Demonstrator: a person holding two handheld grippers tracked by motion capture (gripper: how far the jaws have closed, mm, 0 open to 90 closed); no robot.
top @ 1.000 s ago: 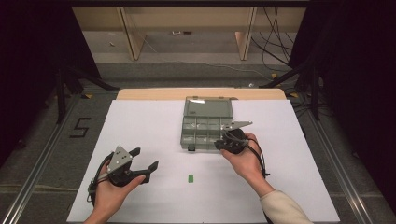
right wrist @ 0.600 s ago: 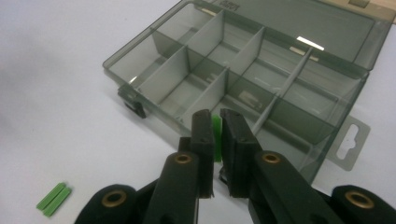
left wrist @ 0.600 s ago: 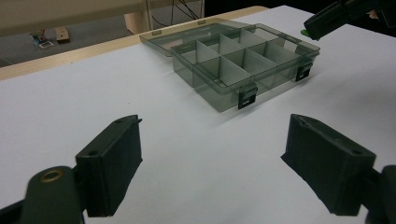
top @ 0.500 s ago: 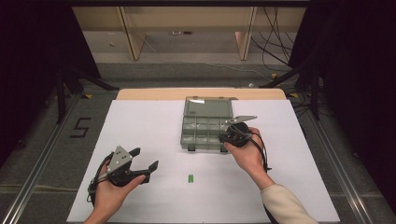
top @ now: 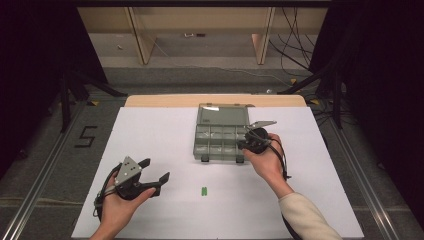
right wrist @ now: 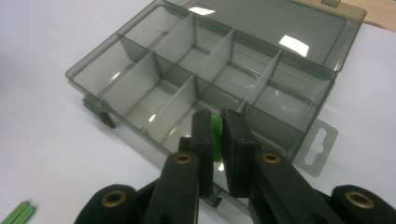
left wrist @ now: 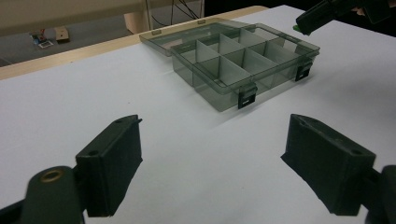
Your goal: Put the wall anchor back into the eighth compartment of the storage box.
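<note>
My left gripper [top: 150,172] sat idle, jaws wide apart, on the bench [top: 150,130]. One green piece [top: 204,191] lay unpicked mid-bench. My right gripper [right wrist: 217,135] clamped another green piece [right wrist: 216,128] over the organizer box [top: 220,135], near-right compartment, drop pending.

Right gripper [right wrist: 217,140] rises from 6 o'clock, jaws nearly closed on a small green piece [right wrist: 216,135], which stands upright btw. the pads. Tips are over the near-right compartment of the open smoky-grey organizer box [right wrist: 116,74]; 8 compartments, 2 rows of 4. Clear lid [right wrist: 299,25] lies flat towards 1 o'clock. One black latch [right wrist: 99,112] at 9 o'clock, hang tab [right wrist: 317,144] at 3 o'clock. A second green piece [right wrist: 17,213] lies on the white table [right wrist: 42,140] at 8 o'clock, well apart from the box.
</note>
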